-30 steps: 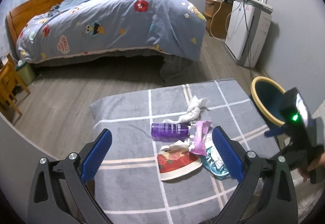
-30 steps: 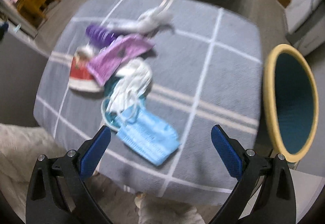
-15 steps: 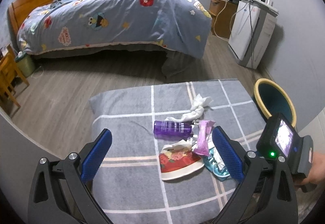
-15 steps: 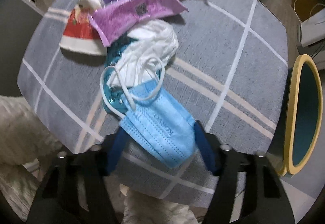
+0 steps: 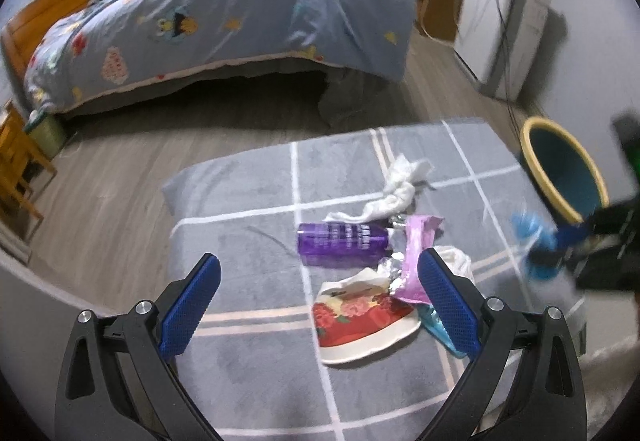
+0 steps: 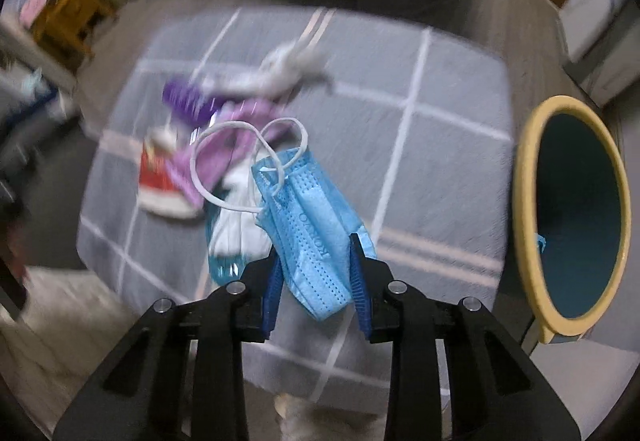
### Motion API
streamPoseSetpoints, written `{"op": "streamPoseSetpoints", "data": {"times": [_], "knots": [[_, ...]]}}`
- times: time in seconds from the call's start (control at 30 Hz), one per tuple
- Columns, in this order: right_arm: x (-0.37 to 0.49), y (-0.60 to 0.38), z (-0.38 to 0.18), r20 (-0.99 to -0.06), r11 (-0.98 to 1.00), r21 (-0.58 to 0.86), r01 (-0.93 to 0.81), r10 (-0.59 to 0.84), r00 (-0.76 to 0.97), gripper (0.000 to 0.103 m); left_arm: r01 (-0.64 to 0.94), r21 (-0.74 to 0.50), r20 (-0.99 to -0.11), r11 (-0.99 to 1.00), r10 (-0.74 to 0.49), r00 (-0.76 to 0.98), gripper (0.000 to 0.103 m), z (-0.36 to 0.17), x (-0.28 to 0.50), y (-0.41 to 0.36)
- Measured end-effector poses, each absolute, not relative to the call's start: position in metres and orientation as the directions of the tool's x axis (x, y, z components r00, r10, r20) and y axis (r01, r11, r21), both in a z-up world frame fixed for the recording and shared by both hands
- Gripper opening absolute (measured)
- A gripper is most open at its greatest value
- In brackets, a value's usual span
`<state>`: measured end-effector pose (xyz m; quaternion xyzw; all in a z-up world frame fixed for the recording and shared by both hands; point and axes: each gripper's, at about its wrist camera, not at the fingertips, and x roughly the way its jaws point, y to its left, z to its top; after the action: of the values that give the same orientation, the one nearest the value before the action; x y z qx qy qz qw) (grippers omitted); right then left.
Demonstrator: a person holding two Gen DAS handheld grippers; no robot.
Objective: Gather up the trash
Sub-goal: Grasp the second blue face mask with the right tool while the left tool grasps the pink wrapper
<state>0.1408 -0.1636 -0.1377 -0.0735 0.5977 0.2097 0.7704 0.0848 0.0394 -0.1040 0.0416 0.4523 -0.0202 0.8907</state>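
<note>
My right gripper (image 6: 316, 273) is shut on a blue face mask (image 6: 312, 217) and holds it lifted above the grey checked mat (image 6: 440, 169); its white ear loops dangle. It shows blurred in the left wrist view (image 5: 536, 241). On the mat lie a purple bottle (image 5: 340, 241), a pink wrapper (image 5: 418, 253), a twisted white tissue (image 5: 400, 189), a red flowered packet (image 5: 360, 317) and a white bag on a teal item (image 6: 236, 229). My left gripper (image 5: 316, 305) is open and empty over the mat's near side. A yellow-rimmed teal bin (image 6: 572, 213) stands right of the mat.
A bed with a blue quilt (image 5: 240, 13) fills the back. A white appliance (image 5: 504, 25) and wooden cabinet (image 5: 436, 1) stand at the back right. Wooden furniture (image 5: 16, 161) is at the left. Wood floor (image 5: 120, 169) lies between bed and mat.
My right gripper closed on the blue mask and lifted it off the pile. The left gripper shifted slightly and stayed open.
</note>
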Motion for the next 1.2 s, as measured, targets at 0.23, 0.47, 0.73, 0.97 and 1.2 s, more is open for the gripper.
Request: {"op": "streamPoseSetpoints", "data": {"times": [0.23, 0.47, 0.73, 0.97, 1.2], "knots": [[0.170, -0.200, -0.115, -0.917, 0.949, 0.176, -0.260, 0.254, 0.307, 0.030, 0.161, 0.064, -0.823, 0.985, -0.039, 0.566, 0.096, -0.127, 0.101, 0.008], [0.182, -0.211, -0.116, -0.917, 0.956, 0.168, -0.239, 0.240, 0.317, 0.030, 0.229, 0.041, -0.856, 0.972, -0.084, 0.510, 0.079, -0.156, 0.114, -0.022], [0.188, -0.215, -0.113, -0.914, 0.952, 0.159, -0.261, 0.242, 0.325, 0.030, 0.263, 0.043, -0.892, 0.964, -0.082, 0.445, 0.044, -0.178, 0.125, -0.037], [0.190, -0.215, -0.115, -0.917, 0.950, 0.160, -0.266, 0.243, 0.317, 0.030, 0.270, 0.055, -0.904, 0.961, -0.067, 0.422, 0.019, -0.187, 0.127, -0.039], [0.191, -0.219, -0.112, -0.911, 0.951, 0.172, -0.258, 0.253, 0.325, 0.030, 0.275, 0.023, -0.861, 0.961, -0.120, 0.493, 0.016, -0.160, 0.119, -0.040]]}}
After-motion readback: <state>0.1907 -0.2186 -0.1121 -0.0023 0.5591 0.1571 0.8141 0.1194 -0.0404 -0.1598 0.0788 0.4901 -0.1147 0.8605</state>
